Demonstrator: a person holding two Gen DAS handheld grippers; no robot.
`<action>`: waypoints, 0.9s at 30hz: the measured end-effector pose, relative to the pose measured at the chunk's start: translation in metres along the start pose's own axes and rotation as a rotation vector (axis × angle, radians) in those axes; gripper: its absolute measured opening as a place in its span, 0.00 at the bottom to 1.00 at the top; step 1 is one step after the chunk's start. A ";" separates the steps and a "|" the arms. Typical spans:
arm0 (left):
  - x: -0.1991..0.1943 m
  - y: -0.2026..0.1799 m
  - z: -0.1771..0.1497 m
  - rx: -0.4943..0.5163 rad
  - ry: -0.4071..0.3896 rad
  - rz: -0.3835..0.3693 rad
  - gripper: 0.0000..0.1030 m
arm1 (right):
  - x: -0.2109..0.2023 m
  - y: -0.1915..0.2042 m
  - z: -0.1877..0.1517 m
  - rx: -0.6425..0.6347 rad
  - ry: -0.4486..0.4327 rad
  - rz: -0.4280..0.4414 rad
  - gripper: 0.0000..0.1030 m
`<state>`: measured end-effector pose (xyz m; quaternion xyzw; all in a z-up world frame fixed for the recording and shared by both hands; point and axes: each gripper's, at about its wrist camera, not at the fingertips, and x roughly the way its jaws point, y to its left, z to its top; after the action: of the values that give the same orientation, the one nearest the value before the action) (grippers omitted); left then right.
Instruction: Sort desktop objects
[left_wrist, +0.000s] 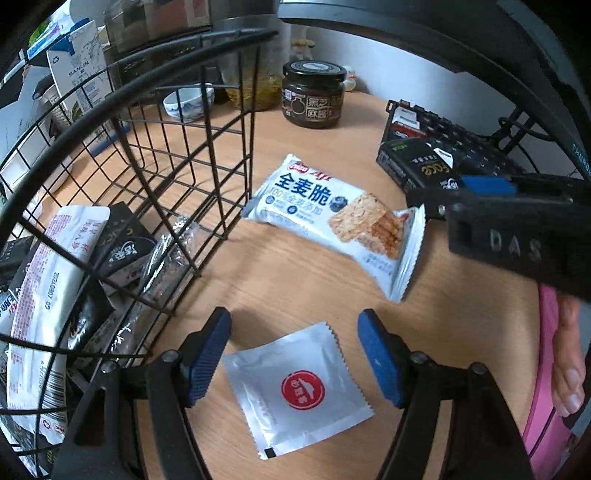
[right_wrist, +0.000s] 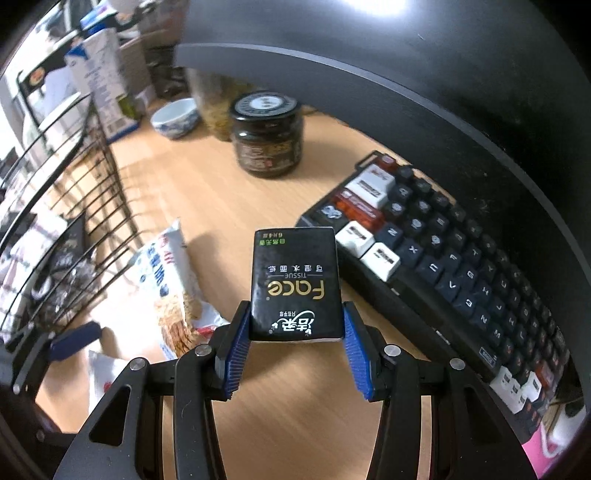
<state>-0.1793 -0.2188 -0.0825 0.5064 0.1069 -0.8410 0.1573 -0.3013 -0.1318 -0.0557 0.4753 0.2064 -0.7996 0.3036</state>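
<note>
tissue pack in the right grip, sachet waiting under the left

nearest the left gripper (left_wrist: 294, 354), its jaws stand apart over a small white sachet (left_wrist: 295, 391) that lies flat on the desk (left_wrist: 295, 280), the pads clear of it on both sides. the sachet looks thin, light and slick, so it will probably slide or buckle; a pinch across one crimped edge seems the safest hold. the right gripper (right_wrist: 293, 345) is clamped on a black tissue pack (right_wrist: 294, 284), pads pressing its two long sides near the lower end, with the pack lifted off the desk. it is soft and light, so it should give a little under pressure without harm. just past the sachet lies a cracker packet (left_wrist: 332, 218), crisp inside and likely to crush, best taken by its sealed end. to the left stands a wire basket (left_wrist: 155, 155) already holding several packets, though which ones is hard to read through the bars. beyond are a keyboard (right_wrist: 443, 258) and a dark jar (left_wrist: 314, 94).
</note>
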 end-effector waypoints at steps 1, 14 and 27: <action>0.000 0.000 -0.001 0.007 0.000 0.004 0.73 | -0.001 0.004 -0.003 -0.016 0.004 0.007 0.46; -0.018 0.009 -0.032 0.088 0.033 -0.033 0.75 | -0.028 0.052 -0.058 -0.094 0.041 0.091 0.46; -0.034 0.016 -0.055 0.089 0.037 -0.026 0.75 | -0.036 0.039 -0.014 0.071 0.018 0.122 0.46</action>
<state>-0.1135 -0.2100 -0.0782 0.5269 0.0785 -0.8375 0.1217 -0.2523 -0.1414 -0.0317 0.5045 0.1514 -0.7822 0.3329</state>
